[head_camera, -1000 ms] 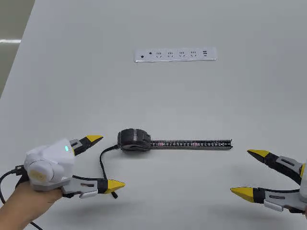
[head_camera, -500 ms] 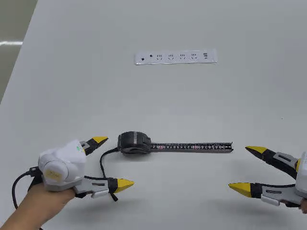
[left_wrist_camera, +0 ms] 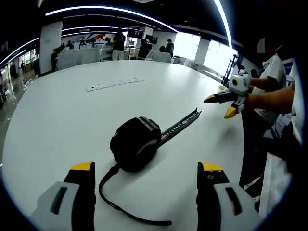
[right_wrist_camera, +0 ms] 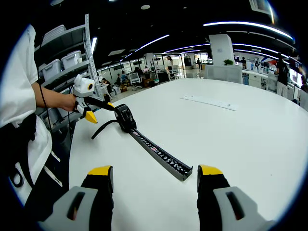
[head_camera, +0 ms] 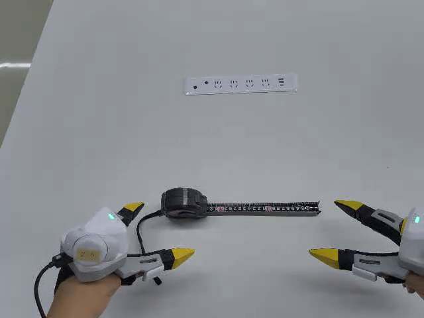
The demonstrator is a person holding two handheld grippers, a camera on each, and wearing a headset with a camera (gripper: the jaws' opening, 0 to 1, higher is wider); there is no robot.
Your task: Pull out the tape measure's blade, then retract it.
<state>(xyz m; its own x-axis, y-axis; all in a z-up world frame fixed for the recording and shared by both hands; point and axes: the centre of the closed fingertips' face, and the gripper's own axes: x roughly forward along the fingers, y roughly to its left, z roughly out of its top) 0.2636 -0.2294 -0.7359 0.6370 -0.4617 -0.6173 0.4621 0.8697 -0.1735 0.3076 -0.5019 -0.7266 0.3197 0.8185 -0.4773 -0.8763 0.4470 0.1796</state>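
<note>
I see the rounded black tape measure (head_camera: 184,203) on the smooth white table (head_camera: 199,146), its thin marked blade (head_camera: 265,208) lying flat. My left gripper (head_camera: 162,230) gapes wide beside it, and my right gripper (head_camera: 329,228), jaws spread, sits near the blade's tip.

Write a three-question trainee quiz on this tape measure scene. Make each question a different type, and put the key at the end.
1. True or false: the left gripper and the right gripper are both clamped on the tape measure.
2. Multiple choice: the free tip of the blade points toward
A) the left gripper
B) the right gripper
C) neither, because the blade is fully retracted
3. Fill in: the jaws of both grippers stand ___.

Key: 1 false, neither gripper touches it; 2 B; 3 open.
</note>
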